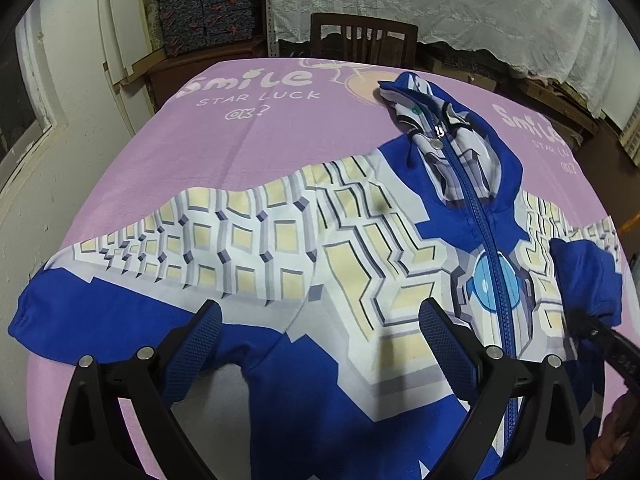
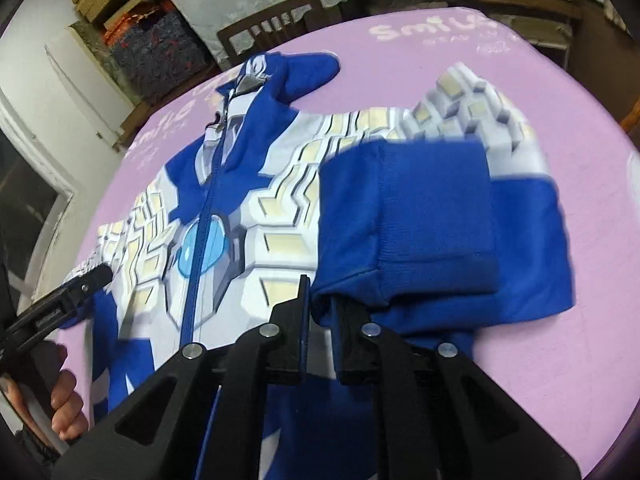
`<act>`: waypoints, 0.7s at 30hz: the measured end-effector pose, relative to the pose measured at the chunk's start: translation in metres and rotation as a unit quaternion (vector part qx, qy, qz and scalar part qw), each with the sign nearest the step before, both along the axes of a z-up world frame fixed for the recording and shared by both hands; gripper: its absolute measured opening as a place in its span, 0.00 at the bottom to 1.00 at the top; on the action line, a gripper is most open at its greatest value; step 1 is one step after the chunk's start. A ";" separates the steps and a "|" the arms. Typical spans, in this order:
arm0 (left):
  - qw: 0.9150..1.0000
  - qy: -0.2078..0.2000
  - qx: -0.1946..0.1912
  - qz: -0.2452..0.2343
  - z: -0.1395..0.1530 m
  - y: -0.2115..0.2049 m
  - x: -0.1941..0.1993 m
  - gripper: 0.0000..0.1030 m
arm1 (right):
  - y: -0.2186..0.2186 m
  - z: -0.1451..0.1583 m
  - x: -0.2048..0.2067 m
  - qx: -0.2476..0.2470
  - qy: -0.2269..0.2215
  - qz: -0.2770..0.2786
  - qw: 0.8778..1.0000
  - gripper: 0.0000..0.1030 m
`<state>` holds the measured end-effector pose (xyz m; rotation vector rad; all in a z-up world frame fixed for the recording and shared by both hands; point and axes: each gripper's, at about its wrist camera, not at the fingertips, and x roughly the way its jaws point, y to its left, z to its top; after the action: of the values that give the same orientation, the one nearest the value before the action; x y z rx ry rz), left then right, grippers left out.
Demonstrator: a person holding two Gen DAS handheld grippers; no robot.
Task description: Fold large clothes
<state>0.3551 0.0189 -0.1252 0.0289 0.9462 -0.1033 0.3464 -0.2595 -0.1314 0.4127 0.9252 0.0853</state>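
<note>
A blue, white and cream zip-up hoodie [image 1: 360,240] lies front up on a pink cloth-covered table [image 1: 248,128]. Its left sleeve [image 1: 160,256] is spread out flat. My left gripper [image 1: 320,320] is open above the hoodie's lower chest, holding nothing. My right gripper [image 2: 324,300] is shut on the blue cuff [image 2: 420,232] of the right sleeve and holds it lifted and folded inward over the hoodie [image 2: 248,208]. That cuff also shows in the left wrist view [image 1: 584,276], with the right gripper [image 1: 600,336] beneath it. The left gripper [image 2: 68,292] shows at the left of the right wrist view.
A dark wooden chair [image 1: 364,40] stands behind the table's far edge. Patterned storage boxes [image 1: 208,4] are stacked at the back left, and a white lace cloth [image 1: 460,0] hangs behind. The pink cloth [image 2: 540,360] carries white "Smile" lettering.
</note>
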 end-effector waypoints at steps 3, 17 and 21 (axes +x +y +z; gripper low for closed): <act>1.000 -0.007 0.016 -0.013 -0.002 -0.011 -0.003 0.96 | -0.011 0.009 -0.017 0.044 -0.006 0.026 0.999 0.41; 0.965 -0.062 0.105 -0.234 0.012 -0.179 -0.068 0.96 | -0.132 0.032 -0.072 0.091 -0.089 -0.103 0.986 0.24; 0.958 -0.055 0.129 -0.251 -0.005 -0.213 -0.065 0.96 | -0.145 0.012 -0.070 0.126 -0.081 -0.115 0.982 0.21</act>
<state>0.2900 -0.1939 -0.1303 0.5148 0.8183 -0.4427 0.2767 -0.4045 -0.1189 0.7352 0.7021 0.0239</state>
